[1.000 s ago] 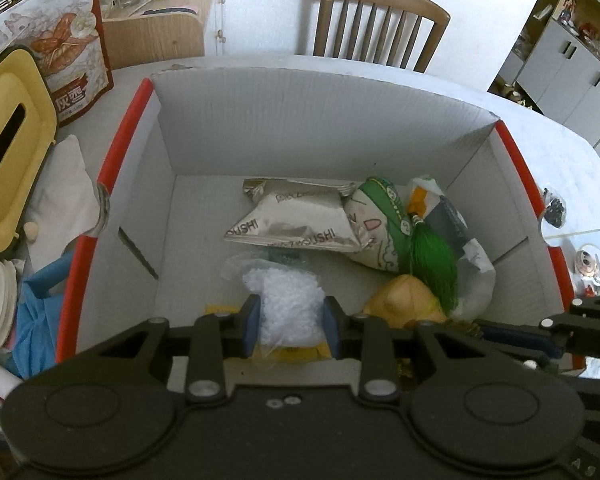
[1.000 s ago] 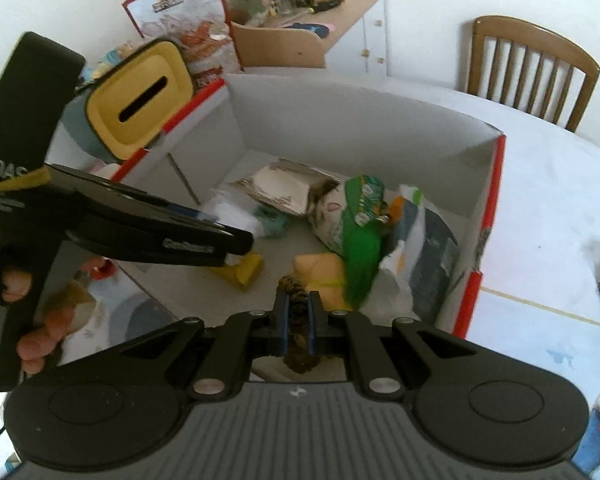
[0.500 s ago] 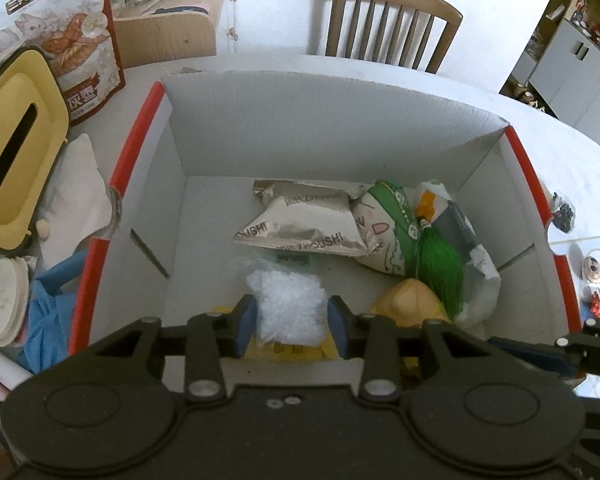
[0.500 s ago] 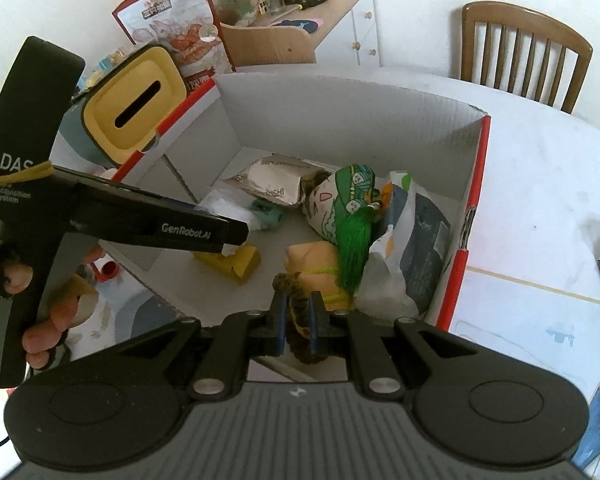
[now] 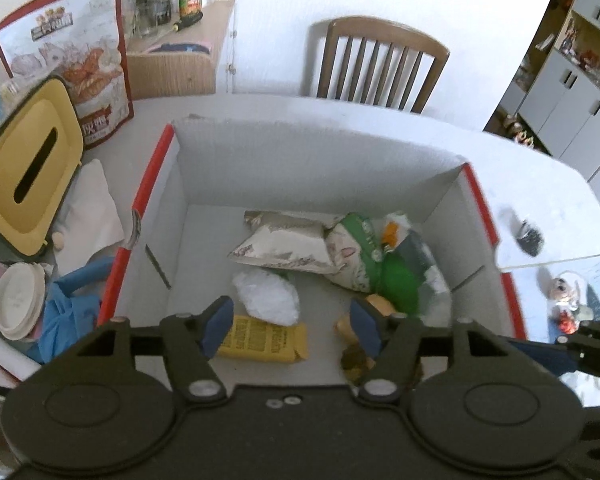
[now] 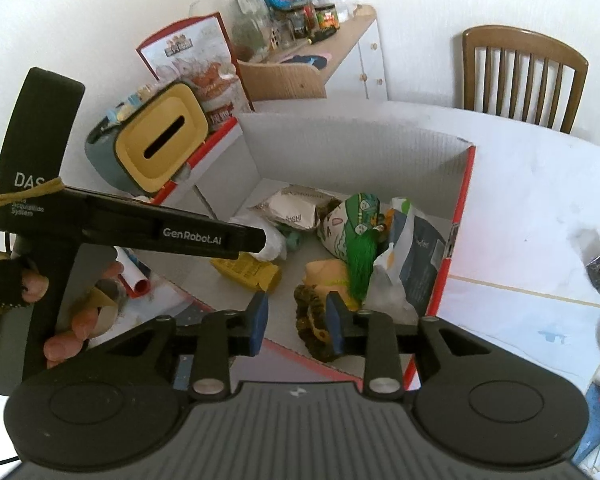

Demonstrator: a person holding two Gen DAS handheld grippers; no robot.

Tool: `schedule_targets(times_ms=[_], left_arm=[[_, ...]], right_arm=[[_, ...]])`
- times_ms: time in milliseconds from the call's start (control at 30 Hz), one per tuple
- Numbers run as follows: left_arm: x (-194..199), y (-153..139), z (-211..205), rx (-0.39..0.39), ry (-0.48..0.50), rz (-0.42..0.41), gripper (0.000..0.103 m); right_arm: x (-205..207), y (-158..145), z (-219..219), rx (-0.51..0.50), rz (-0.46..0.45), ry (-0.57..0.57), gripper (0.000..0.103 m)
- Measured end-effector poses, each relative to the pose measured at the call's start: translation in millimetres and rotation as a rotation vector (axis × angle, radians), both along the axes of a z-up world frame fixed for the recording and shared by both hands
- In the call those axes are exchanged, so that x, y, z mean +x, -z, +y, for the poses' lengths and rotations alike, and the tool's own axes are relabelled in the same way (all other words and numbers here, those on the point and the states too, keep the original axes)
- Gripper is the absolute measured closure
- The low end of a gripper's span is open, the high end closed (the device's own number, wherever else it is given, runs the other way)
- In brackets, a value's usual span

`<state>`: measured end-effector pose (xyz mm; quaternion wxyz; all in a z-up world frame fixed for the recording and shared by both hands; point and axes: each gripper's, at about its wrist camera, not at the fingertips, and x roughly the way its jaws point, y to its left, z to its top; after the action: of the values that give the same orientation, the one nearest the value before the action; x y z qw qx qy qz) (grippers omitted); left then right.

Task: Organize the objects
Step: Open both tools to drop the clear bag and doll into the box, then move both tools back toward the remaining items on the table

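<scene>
Both tools hang over the near edge of the white cardboard box (image 5: pixel 308 168) on the desk (image 6: pixel 540 200). The left gripper (image 5: pixel 292 326) has its fingers spread wide, holding nothing, above a yellow packet (image 5: pixel 260 338) and a white plastic bag (image 5: pixel 266 298). The right gripper (image 6: pixel 296 320) also has spread fingers, with a brown-and-yellow scrunchie (image 6: pixel 312 320) loose between them. Farther in lie a silver snack pouch (image 5: pixel 284 242) and a green tassel (image 6: pixel 360 260).

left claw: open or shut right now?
Open. In the left wrist view the left claw has its blue pads spread wide, nothing between them; the white crinkly bag lies below in the cardboard box.
</scene>
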<state>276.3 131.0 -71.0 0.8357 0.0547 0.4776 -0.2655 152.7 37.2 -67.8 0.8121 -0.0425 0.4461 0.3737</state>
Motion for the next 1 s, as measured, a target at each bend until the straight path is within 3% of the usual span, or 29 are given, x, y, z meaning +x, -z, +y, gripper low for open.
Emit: schedule_targets(times_ms=[100,167,233,767,1000], left_arm=[[-10,-13,-2,-0.010,0.005,-0.036,0.031],[-17,-20,-3,-0.030,0.012,-0.047,0.029],[-25,-27,-5,-0.038,0.016,-0.065,0.025],[-90,-64,-58,-0.038,0.069,-0.178,0.001],[-115,-71,-98,-0.061,0.108,-0.203,0.001]], right_arm=[[-5,-8,-8,0.014,-0.013,0.003,0.071],[-9,-14,-16,0.031,-0.022,0.007,0.055],[-14,-22,-25,0.054,-0.046,0.021,0.048],[-24,-48,-116,0.155,-0.083,0.067,0.028],[-23,-48,-167,0.158,-0.108,0.085,0.019]])
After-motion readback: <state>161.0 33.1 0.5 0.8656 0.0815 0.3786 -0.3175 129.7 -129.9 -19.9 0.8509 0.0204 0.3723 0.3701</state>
